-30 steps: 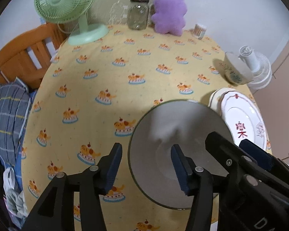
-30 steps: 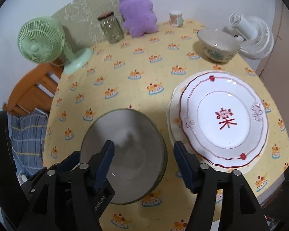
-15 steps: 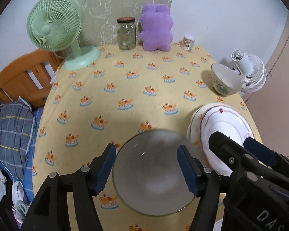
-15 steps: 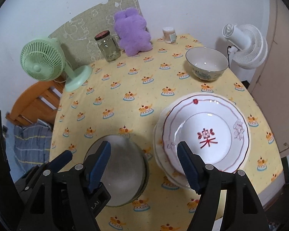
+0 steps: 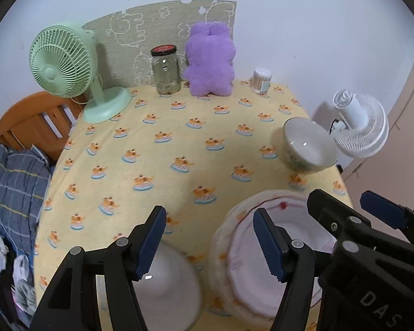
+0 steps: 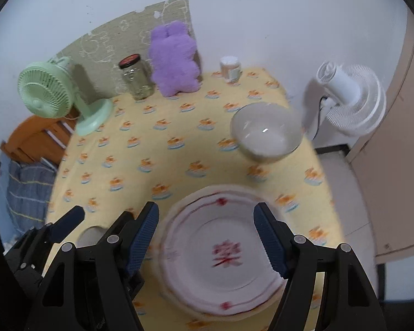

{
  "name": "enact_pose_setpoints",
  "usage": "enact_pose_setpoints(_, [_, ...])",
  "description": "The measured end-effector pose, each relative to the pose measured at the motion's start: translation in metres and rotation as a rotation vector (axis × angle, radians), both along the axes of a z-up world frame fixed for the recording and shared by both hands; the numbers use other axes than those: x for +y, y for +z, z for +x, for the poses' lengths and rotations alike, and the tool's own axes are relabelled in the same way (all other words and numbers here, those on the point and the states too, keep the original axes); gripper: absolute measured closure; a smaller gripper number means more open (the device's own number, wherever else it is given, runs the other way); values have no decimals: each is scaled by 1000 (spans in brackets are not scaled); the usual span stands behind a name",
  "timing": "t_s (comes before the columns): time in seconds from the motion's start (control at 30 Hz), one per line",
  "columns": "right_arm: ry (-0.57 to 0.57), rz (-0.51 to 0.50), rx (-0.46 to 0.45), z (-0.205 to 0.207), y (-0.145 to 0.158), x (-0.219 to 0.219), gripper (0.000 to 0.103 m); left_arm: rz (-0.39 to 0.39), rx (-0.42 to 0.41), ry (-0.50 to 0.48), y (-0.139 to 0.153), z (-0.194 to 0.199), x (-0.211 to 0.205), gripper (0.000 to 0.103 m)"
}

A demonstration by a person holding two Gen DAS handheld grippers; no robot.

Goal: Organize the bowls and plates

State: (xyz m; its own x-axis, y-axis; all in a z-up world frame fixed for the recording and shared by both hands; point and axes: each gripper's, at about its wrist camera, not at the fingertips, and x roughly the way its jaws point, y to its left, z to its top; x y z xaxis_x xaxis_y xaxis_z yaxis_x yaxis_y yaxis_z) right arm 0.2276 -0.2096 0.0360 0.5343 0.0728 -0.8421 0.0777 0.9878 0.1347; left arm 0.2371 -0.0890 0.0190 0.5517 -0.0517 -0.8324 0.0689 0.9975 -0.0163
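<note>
Left gripper (image 5: 208,238): jaws spread wide, nothing held. Hovering above the near edge of the round bench with yellow cake-print cloth (image 5: 162,165).

Right gripper (image 6: 207,237): jaws spread wide, nothing held. Hanging over the white scalloped plate with red rim line and red character (image 6: 223,251), not touching it. Seen also in left view (image 5: 378,215), just right of the left gripper.

Plate location: near-right part of bench, on top of at least 1 more white plate, edge of lower one showing at left. Exact stack count: cannot tell. Right view motion-blurred here.

Grey-white shallow bowl (image 5: 165,284): on bench at near edge, just left of the plate stack, partly hidden behind the left gripper's left finger. Touching the stack or not: cannot tell.

Cream ceramic bowl with patterned outside (image 5: 307,149): upright at the right edge of bench, well apart from the plate stack, beyond it.

Along the far edge against the wall, left to right:
- mint-green desk fan (image 5: 69,69)
- clear glass jar with dark red lid (image 5: 165,69)
- purple plush toy (image 5: 209,60)
- small cotton-swab tub (image 5: 261,80)

White fan (image 5: 358,127) off the bench at right, next to the cream bowl. Orange wooden chair back (image 5: 33,121) at left, blue plaid cloth (image 5: 13,184) below it.
</note>
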Motion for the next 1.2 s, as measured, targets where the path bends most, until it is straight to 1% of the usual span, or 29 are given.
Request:
enact_pose_setpoints(0.1, [43, 13, -11, 13, -1, -19, 29, 5, -11, 25, 0, 8, -18, 36])
enact_pose_setpoints(0.17, [51, 22, -6, 20, -2, -30, 29, 5, -9, 38, -1, 15, -28, 36])
enact_pose_setpoints(0.27, [72, 12, -3, 35, -5, -47, 29, 2, 1, 41, -3, 26, -47, 39])
enact_pose_setpoints(0.4, [87, -1, 2, 52, -9, -69, 29, 18, 6, 54, -8, 42, -73, 40])
enact_pose_setpoints(0.47, [83, -25, 0, 61, -11, -79, 29, 34, -4, 41, -10, 50, -88, 40])
enact_pose_setpoints(0.57, [45, -86, -5, 74, -16, -94, 29, 42, -5, 25, -16, 64, -108, 40])
enact_pose_setpoints(0.67, [31, -63, 10, 91, -26, -111, 29, 26, 5, 28, -26, 82, -119, 39])
enact_pose_setpoints(0.77, [29, -66, 17, 108, -37, -123, 29, 19, 1, 20, -38, 96, -129, 40])
enact_pose_setpoints(0.8, [26, -71, 19, 113, -40, -126, 29, 21, 4, 19, -42, 102, -132, 42])
enact_pose_setpoints(0.83, [22, -78, 22, 119, -46, -129, 29, 27, 8, 22, -47, 107, -135, 45])
enact_pose_setpoints(0.9, [14, -72, 24, 128, -53, -133, 30, 28, 24, 24, -56, 120, -140, 45])
enact_pose_setpoints(1.0, [-3, -54, 21, 142, -66, -139, 34, 19, 25, 27, -66, 131, -144, 47])
enact_pose_setpoints(1.03, [-6, -49, 20, 145, -69, -139, 38, 13, 25, 25, -69, 135, -145, 53])
enact_pose_setpoints(1.07, [-11, -41, 15, 149, -72, -140, 44, 19, 27, 28, -73, 139, -146, 58])
enact_pose_setpoints(1.1, [-14, -40, 15, 151, -75, -141, 48, 30, 28, 35, -77, 143, -147, 62])
enact_pose_setpoints(1.17, [-4, -9, 31, 159, -86, -143, 55, 33, 43, 39, -83, 150, -148, 62])
enact_pose_setpoints(1.2, [-6, 11, 36, 161, -89, -144, 56, 22, 47, 42, -86, 153, -148, 65])
